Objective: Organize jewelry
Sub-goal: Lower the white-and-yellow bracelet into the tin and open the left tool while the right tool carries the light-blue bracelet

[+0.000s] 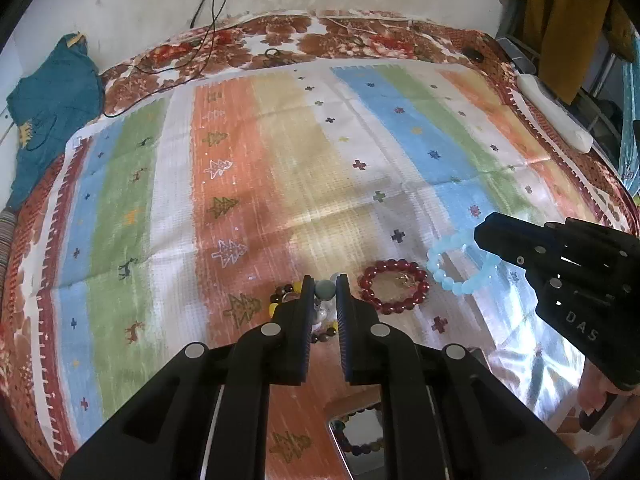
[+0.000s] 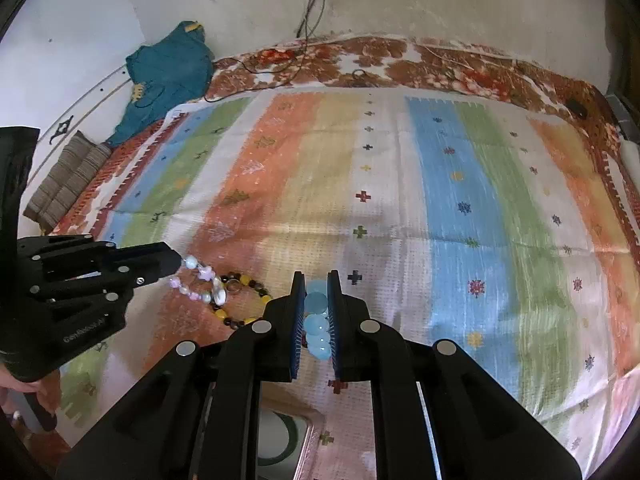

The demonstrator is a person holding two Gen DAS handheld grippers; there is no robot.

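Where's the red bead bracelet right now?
In the left wrist view, the red bead bracelet lies flat on the striped cloth, just left of the light blue bracelet, untouched by either tool.

Left gripper (image 1: 323,286) sits low over the striped mat (image 1: 280,160), jaws closed on a pale bead of a pastel bracelet (image 1: 323,292). Just right of it lies the dark red bracelet (image 1: 394,288). Farther right, the right gripper (image 1: 486,236) pinches the light blue bracelet (image 1: 452,268).
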